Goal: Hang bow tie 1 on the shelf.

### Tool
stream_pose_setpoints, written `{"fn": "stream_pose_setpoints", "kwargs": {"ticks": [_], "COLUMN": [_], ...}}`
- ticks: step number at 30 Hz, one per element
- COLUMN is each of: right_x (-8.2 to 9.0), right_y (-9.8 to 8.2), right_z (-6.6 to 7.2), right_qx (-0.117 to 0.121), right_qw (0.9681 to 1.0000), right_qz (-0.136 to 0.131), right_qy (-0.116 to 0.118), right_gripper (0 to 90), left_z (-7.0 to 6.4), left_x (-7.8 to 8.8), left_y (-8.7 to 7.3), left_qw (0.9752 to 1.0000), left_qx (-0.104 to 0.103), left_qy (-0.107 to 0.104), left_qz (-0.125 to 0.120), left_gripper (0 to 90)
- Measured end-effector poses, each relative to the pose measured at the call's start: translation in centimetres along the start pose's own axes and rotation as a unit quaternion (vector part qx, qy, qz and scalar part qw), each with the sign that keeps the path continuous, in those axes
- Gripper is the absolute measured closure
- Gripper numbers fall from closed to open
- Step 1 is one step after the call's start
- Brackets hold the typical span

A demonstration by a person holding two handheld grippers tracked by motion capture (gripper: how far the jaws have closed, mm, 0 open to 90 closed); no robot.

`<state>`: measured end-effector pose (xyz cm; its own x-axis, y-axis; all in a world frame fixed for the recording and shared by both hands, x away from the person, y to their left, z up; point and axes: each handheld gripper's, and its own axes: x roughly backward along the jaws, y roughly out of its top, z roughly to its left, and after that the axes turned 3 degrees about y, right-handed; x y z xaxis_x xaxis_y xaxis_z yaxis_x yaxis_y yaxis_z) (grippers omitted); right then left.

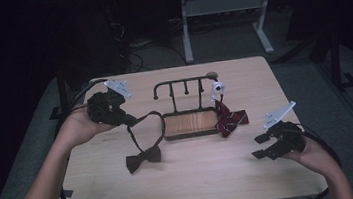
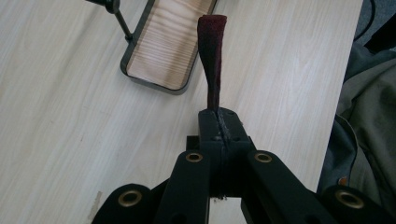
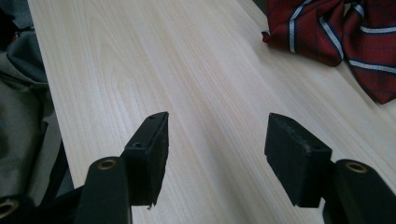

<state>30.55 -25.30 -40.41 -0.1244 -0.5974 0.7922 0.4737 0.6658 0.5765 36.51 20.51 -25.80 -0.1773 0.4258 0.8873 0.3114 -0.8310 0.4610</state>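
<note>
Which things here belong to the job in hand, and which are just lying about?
In the job:
- dark bow tie, its strap clamped in the left gripper
- rack with wooden tray
- right gripper, open, holding nothing

Lying about:
- striped red bow tie, hanging at the rack's end
- desk frame behind the table

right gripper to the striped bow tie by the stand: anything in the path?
Nothing visible. The right gripper sits open over bare table, and the striped bow tie lies ahead beside the stand's tray. The left gripper holds the dark bow tie's strap, well off that line.
</note>
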Motion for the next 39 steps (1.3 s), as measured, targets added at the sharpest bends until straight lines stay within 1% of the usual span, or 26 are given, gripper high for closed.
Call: {"fn": "stream_pose_setpoints", "kwargs": {"ticks": [4,5,7,11,14,19,22,25,26,27,28,30,35,36,39], "right_x": [0.0,0.1,0.2,0.3,0.4,0.5,0.8,0.9,1.0,1.0,1.0,0.9,0.7,0.7,0.7], "right_y": [0.0,0.0,-0.1,-0.1,0.0,-0.1,-0.3,-0.2,-0.2,-0.2,-0.1,-0.1,0.0,0.0,0.0], "right_z": [0.0,0.1,0.0,0.0,0.1,0.1,0.2,0.3,0.3,0.3,0.4,0.4,0.4,0.4,0.4], "right_qx": [0.004,0.001,0.005,0.002,0.006,0.005,0.004,0.001,0.006,0.006,0.004,0.006,0.006,0.008,0.005], "right_qw": [1.0000,1.0000,1.0000,1.0000,1.0000,1.0000,1.0000,1.0000,0.9999,0.9999,1.0000,0.9999,1.0000,0.9999,1.0000], "right_qz": [0.001,0.000,0.000,-0.002,-0.002,-0.003,-0.005,-0.005,-0.007,-0.007,-0.008,-0.007,-0.005,-0.005,-0.006], "right_qy": [-0.003,-0.001,-0.005,-0.003,-0.004,-0.003,-0.006,-0.006,-0.007,-0.007,-0.004,-0.004,-0.002,-0.003,-0.001], "right_gripper": [39.5,39.6,39.7,39.6,39.7,39.8,39.9,39.8,39.8,39.8,39.8,39.9,39.9,39.9,39.9], "left_z": [0.2,0.3,0.4,0.9,1.4,1.7,2.2,2.3,2.4,2.6,2.7,2.9,3.4,3.6,3.8], "left_x": [0.2,0.3,0.4,0.4,0.5,0.7,0.6,0.6,0.6,0.6,0.6,0.6,0.5,0.6,0.7], "left_y": [0.2,0.3,0.3,0.6,0.9,1.3,1.7,1.8,1.9,2.1,2.1,2.2,2.5,2.6,2.8], "left_qw": [1.0000,1.0000,1.0000,1.0000,1.0000,1.0000,0.9999,0.9999,0.9999,0.9998,0.9998,0.9998,0.9994,0.9995,0.9995], "left_qx": [-0.001,-0.003,0.002,0.000,0.006,0.007,0.008,0.007,0.007,0.009,0.010,0.010,0.012,0.014,0.012], "left_qy": [0.000,0.001,-0.002,-0.001,0.001,0.001,0.001,0.001,0.000,0.002,0.001,0.001,0.003,0.004,0.004], "left_qz": [0.000,-0.001,-0.005,0.002,0.006,0.003,0.011,0.013,0.014,0.018,0.015,0.018,0.031,0.026,0.027], "left_gripper": [89.8,89.9,89.9,89.8,89.9,89.9,89.9,89.9,89.9,89.9,89.8,89.9,89.8,89.9,89.9]}}
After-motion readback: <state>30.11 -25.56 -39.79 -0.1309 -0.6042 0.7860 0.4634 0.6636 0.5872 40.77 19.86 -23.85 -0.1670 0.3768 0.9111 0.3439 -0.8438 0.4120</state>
